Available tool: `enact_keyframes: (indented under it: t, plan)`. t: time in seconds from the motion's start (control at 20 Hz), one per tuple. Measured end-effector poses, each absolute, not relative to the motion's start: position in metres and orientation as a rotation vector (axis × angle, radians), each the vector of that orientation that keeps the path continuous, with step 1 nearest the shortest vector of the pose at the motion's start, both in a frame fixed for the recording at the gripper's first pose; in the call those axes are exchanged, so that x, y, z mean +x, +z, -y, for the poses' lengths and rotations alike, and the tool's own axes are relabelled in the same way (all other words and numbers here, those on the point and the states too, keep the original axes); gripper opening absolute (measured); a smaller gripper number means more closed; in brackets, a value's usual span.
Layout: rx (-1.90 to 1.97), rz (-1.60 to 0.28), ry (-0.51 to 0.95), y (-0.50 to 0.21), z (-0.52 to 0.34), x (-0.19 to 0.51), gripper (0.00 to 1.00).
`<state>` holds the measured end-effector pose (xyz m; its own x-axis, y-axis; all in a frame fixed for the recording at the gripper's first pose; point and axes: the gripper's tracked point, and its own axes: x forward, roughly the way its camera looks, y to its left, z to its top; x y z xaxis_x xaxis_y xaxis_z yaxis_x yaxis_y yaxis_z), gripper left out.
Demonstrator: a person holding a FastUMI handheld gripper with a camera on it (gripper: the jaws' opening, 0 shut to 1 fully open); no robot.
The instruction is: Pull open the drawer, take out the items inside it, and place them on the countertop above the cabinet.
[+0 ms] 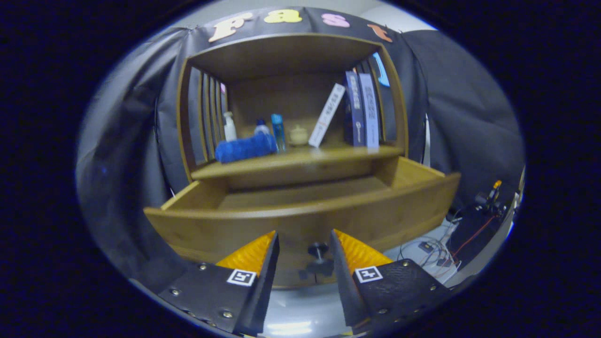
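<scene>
Gripper (304,244) with two wedge-shaped ribbed fingers (251,256), textured mounts studded with screws, square black-and-white marker tags

Drawer (300,220) is sticking out under the countertop (300,162); its knob (318,249) is sitting between the gripper (304,244) fingers, untouched.

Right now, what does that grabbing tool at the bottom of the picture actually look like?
The gripper has two wedge-shaped fingers with ribbed inner faces, tapering toward the tips. Each sits on a dark, textured block fixed with small round screws and bears a square black-and-white marker. The fingers stand apart, either side of the drawer knob.
</scene>
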<state>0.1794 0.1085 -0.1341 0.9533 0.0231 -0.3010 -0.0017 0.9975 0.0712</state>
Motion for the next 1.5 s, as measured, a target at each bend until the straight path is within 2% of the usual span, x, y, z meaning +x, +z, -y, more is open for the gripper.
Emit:
enact_keyframes:
  t: [0.1, 0.3, 0.6, 0.85, 1.05, 1.1, 1.35, 1.5]
  plan:
    - [0.043, -0.302, -0.029, -0.104, -0.111, 0.191, 0.62]
    - [0.039, -0.384, -0.093, -0.094, -0.119, 0.224, 0.62]
    - [0.052, -0.658, -0.26, -0.136, -0.098, 0.243, 0.62]
    - [0.009, -0.857, -0.297, -0.17, -0.076, 0.267, 0.63]
    - [-0.063, -1.071, -0.396, -0.213, -0.045, 0.265, 0.59]
    - [-0.086, -1.102, -0.41, -0.207, -0.034, 0.273, 0.63]
    - [0.086, -1.191, -0.348, -0.243, -0.049, 0.285, 0.64]
    - [0.073, -1.222, -0.334, -0.251, -0.052, 0.284, 0.6]
